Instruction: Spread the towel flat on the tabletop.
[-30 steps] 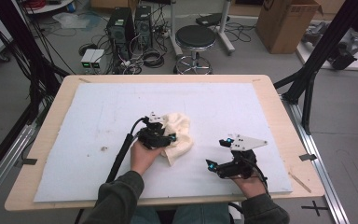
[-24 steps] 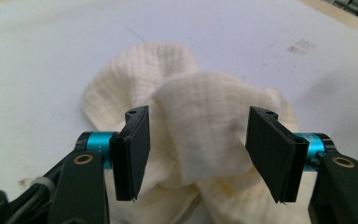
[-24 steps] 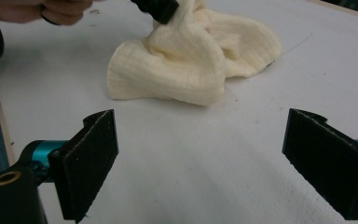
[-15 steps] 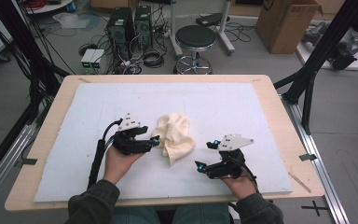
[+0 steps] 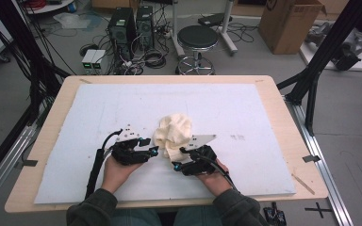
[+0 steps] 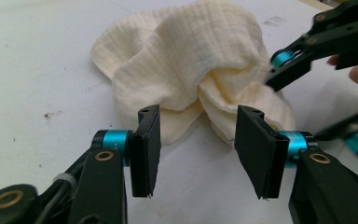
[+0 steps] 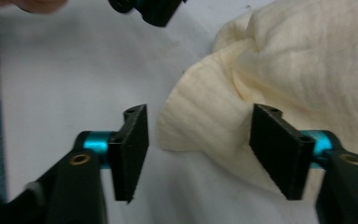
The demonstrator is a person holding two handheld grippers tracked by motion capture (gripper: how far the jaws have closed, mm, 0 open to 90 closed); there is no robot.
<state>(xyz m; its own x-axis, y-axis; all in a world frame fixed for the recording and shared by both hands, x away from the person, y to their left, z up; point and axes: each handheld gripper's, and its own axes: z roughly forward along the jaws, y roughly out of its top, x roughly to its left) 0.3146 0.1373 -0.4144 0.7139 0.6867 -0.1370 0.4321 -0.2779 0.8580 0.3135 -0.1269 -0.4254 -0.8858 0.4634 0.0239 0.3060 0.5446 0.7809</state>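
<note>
High view looks down from the person's side; both gripper views sit low and close, sharing the crumpled cloth (image 5: 173,134) at twelve o'clock.

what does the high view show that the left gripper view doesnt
High view alone: the whole wooden table, the black stool and cardboard box beyond it, and the person's sleeves.

Left gripper view alone: close up, the left gripper with its fingers apart short of the cloth, and the cloth's crinkled weave.

Both: the cream cloth bunched on the white mat, and the right gripper at its edge.
</note>
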